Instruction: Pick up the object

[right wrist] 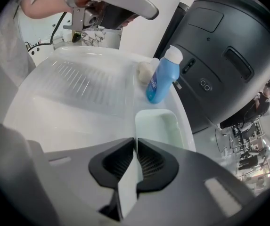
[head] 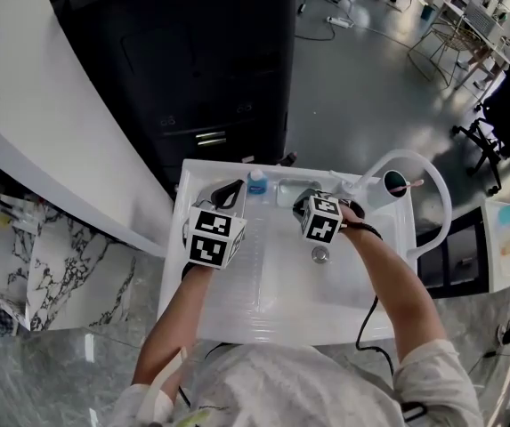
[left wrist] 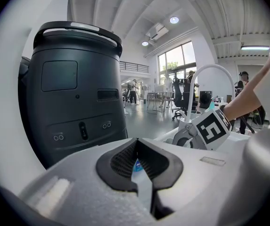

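Note:
A pale green dish (right wrist: 159, 125) sits in the back rim of the white sink (head: 237, 301), and shows in the head view too (head: 287, 190). My right gripper (right wrist: 135, 141) is shut at the dish's near left corner. A thin pale strip shows between its pads, seemingly the dish's wall. In the head view the right gripper (head: 301, 205) sits right against the dish. A blue bottle with a white cap (right wrist: 162, 79) stands upright just beyond the dish. My left gripper (left wrist: 135, 144) is shut with its tips touching and holds nothing. It hovers left of the bottle (head: 256, 183).
A large black machine (head: 201, 60) stands right behind the sink. A white arched faucet (head: 406, 160) and a cup with a toothbrush (head: 397, 183) are at the back right. A whitish lump (right wrist: 144, 71) lies beside the bottle. The drain (head: 320, 254) is under my right wrist.

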